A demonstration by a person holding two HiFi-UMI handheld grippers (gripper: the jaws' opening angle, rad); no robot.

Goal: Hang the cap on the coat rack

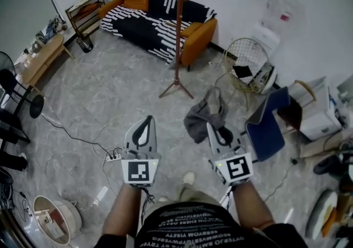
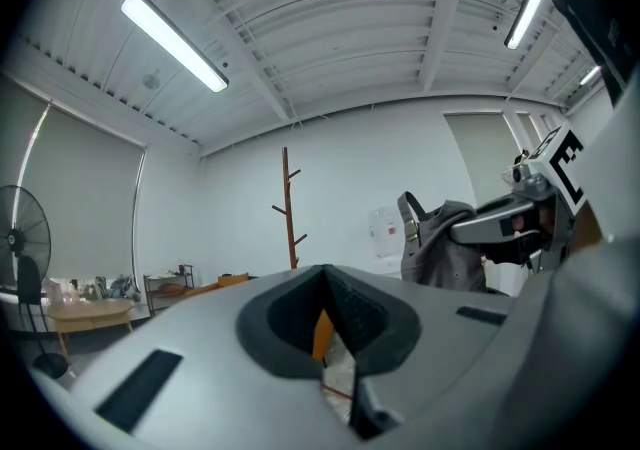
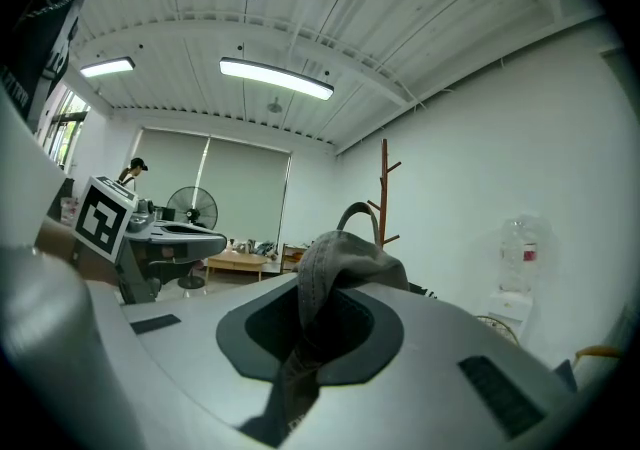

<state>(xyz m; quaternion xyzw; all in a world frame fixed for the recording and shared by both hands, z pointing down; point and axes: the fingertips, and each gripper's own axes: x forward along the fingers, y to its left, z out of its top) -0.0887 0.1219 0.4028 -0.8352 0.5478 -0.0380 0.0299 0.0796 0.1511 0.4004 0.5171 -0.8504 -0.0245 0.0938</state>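
Overhead: grey cap [image 1: 199,116] pinched in right tongs [image 1: 212,128], up off the floor, near the wooden coat rack [image 1: 178,32]. Left gripper view: left tongs [image 2: 325,286] clenched, empty. Right gripper view: cap fabric clamped between pads, rack beyond.

The head view looks from above the person steeply down at the floor [image 1: 110,92]. The left gripper [image 1: 144,124] and right gripper [image 1: 212,131] sit close at its lower edge, and the coat rack [image 1: 177,32] stands farther off at top centre. Each gripper view sits right behind its own jaws, facing forward and tilted up toward the ceiling [image 2: 330,48]. All three views share the coat rack, and each gripper view also catches the other gripper at one side.
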